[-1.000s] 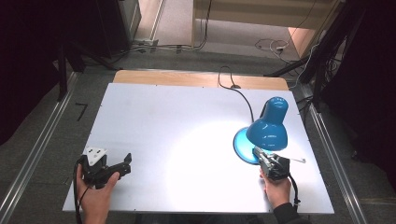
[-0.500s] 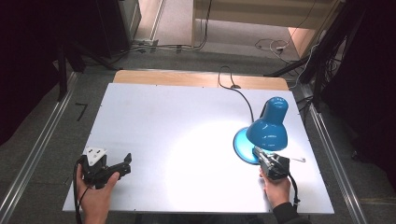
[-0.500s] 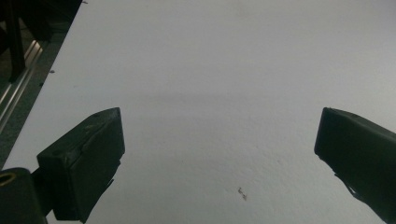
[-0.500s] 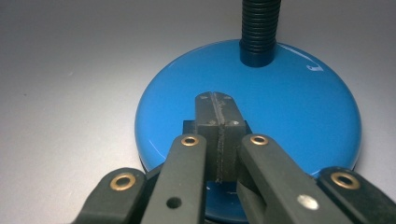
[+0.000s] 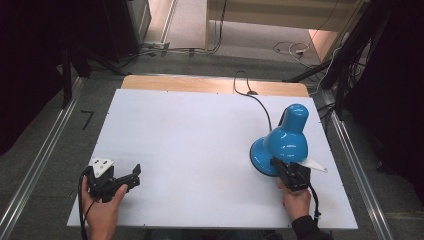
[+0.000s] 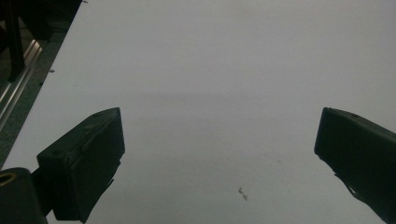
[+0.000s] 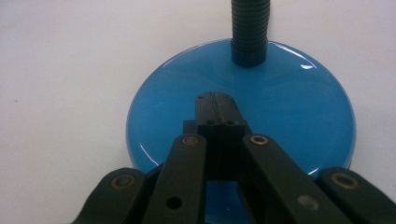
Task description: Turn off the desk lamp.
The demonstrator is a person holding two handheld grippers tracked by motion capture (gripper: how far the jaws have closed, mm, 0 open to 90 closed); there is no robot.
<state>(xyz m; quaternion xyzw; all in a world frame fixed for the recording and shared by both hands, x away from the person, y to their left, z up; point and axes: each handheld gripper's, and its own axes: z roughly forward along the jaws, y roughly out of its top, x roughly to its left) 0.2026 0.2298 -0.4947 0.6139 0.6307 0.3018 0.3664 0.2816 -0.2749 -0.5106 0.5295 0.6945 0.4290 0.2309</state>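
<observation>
Right claw (image 7: pixel 215 98) over lamp base (image 7: pixel 289 112)

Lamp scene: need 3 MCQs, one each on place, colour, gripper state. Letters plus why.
1. Where does the desk lamp stand on the table?
A. near-left corner
B. right side, near the person
C. far-left edge

2. What colour is the lamp base?
A. red
B. white
C. blue

3. How do the jaws of the right gripper stand?
A. closed together over the base
B. spread wide on the neck
C. clamped on the cable

Answers: 1 B, the high view shows it at the right, just ahead of the right hand. 2 C, the glossy disc is blue in the right gripper view. 3 A, the tips meet with no gap above the base; the left gripper is the open one.
</observation>
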